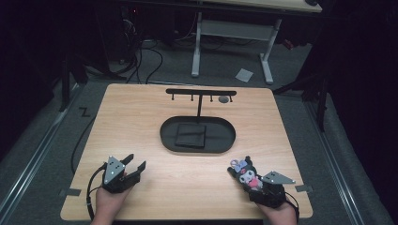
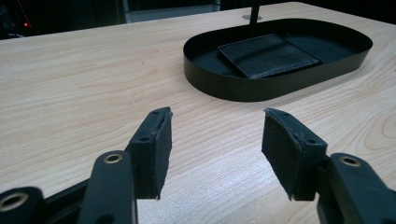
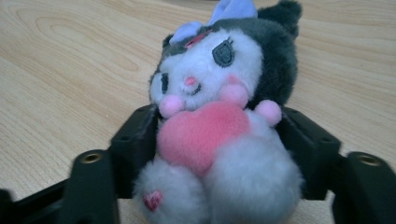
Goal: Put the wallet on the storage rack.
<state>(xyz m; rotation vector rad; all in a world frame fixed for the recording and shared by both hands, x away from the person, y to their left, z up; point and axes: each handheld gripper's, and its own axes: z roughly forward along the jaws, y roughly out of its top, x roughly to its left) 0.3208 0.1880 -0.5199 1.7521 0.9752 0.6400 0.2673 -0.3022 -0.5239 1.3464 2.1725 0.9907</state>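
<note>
Near the wooden table's (image 1: 155,108) front right corner, the right gripper (image 1: 257,183) brackets a grey-and-white plush doll with a pink heart (image 3: 219,135), jaws on its flanks; grasping looks underway, lifting next. The left gripper (image 1: 129,169) gapes empty.

A black oval tray (image 1: 169,140) holding a dark folded cloth (image 1: 191,135) sits mid-table (image 1: 141,108) below a hook stand (image 1: 201,92)

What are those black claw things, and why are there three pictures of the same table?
A person holds a two-jaw gripper in each hand. The top picture looks down on the wooden table; the other two come from cameras riding on each gripper. The left gripper is open over bare wood. The right gripper has a plush toy with a pink heart between its jaws, which touch its sides. In the middle sits a black oval tray holding a dark folded cloth, with a hook stand behind it.
</note>
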